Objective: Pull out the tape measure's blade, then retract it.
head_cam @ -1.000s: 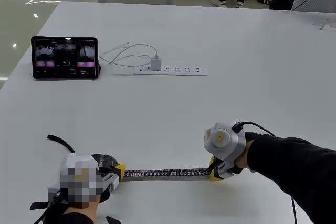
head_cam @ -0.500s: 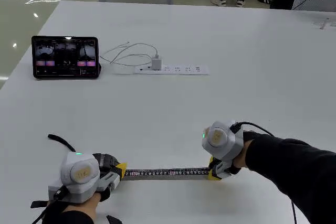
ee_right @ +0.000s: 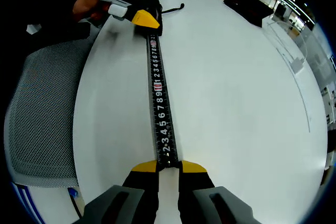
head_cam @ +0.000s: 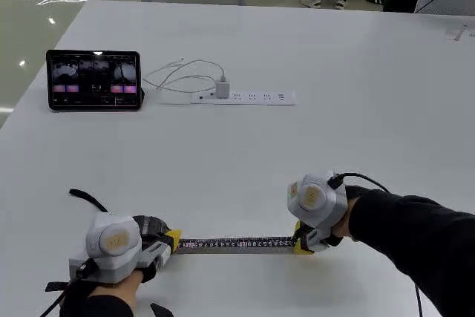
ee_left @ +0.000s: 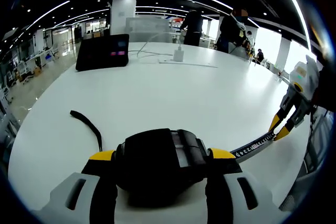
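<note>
The blade (head_cam: 236, 243) lies flat on the desk (head_cam: 312, 146), stretched between my left tool (head_cam: 165, 243), which is clamped around the tape measure (ee_left: 160, 158), and my right tool (head_cam: 300, 246), which pinches the blade's end. It bars any low pass between them. Beyond it the middle of the desk is open and wide. Far back on the left stand a tablet (head_cam: 94, 79), a looped white cable (head_cam: 178, 79) and a power strip (head_cam: 249, 98). A black strap (head_cam: 87, 199) lies near my left tool. A mesh chair (ee_right: 42, 114) sits off the desk's near edge.
</note>
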`<state>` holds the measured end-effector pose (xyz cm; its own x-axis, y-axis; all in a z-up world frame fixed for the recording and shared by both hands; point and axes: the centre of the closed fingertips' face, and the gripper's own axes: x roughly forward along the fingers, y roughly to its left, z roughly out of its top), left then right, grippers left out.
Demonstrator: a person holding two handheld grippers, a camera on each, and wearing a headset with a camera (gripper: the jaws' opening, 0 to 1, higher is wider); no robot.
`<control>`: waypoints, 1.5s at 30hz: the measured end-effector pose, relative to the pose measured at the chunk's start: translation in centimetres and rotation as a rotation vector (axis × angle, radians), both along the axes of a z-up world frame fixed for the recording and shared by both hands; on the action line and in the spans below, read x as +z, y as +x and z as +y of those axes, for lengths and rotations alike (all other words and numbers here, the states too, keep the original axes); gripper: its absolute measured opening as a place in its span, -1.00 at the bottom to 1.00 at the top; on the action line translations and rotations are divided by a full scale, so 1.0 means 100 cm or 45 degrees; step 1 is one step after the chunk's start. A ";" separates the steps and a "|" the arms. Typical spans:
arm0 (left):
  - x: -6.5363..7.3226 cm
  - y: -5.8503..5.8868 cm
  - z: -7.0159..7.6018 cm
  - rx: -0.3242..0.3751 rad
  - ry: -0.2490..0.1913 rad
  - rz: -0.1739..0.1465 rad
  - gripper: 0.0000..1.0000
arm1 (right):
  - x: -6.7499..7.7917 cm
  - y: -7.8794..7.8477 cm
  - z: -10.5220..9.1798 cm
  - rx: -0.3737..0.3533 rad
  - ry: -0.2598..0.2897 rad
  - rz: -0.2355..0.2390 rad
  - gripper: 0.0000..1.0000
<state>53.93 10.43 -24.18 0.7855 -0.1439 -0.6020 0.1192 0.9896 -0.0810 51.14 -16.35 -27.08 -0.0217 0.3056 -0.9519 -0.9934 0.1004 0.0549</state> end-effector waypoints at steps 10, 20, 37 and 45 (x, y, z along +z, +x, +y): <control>-0.001 -0.001 0.000 0.000 -0.004 0.013 0.28 | 0.000 -0.001 0.004 0.037 0.017 -0.005 -0.82; -0.001 -0.001 0.000 0.001 0.000 0.019 0.29 | 0.000 -0.001 0.010 0.030 0.031 0.003 -0.82; -0.001 -0.001 -0.001 0.003 -0.004 0.023 0.29 | -0.001 -0.001 0.017 0.030 0.016 -0.001 -0.82; -0.002 -0.001 -0.001 0.002 -0.007 0.029 0.29 | 0.000 -0.001 0.019 0.014 0.022 0.007 -0.82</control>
<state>53.85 10.32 -24.38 0.7718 -0.1462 -0.6188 0.1159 0.9892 -0.0893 51.09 -14.44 -27.12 -0.0304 0.3215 -0.9464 -0.9942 0.0882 0.0619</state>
